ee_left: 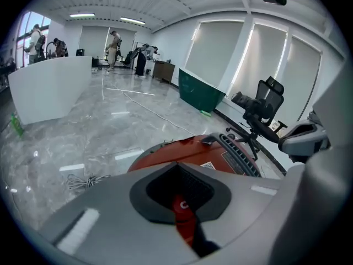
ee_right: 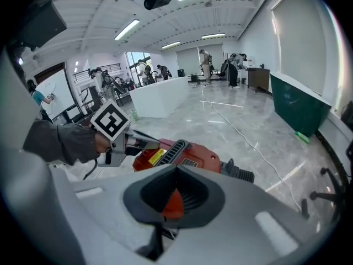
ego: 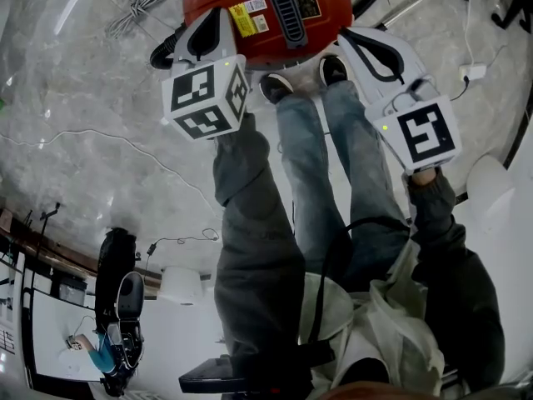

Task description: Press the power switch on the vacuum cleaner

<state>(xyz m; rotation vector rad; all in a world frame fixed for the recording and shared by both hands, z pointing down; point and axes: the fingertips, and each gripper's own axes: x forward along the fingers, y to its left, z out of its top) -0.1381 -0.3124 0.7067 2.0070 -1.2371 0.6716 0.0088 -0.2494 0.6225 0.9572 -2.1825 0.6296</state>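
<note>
Head view puts our left gripper [ego: 204, 33] over the near left edge of the red vacuum cleaner [ego: 325, 27], which sits on the floor [ego: 83, 98] just beyond our shoes [ego: 275, 84]. Its jaws are clenched together on nothing. Through their gap a red patch with a white mark [ee_left: 182, 205] shows, perhaps the switch. With jaws together, we should press straight down with the tip, lightly. Our right gripper [ego: 375, 52], likewise closed and empty, hangs over the near right edge.

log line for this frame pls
left gripper: shut, empty, above vacuum cleaner, left side | right gripper: shut, empty, above its right side | press: cannot tell
</note>
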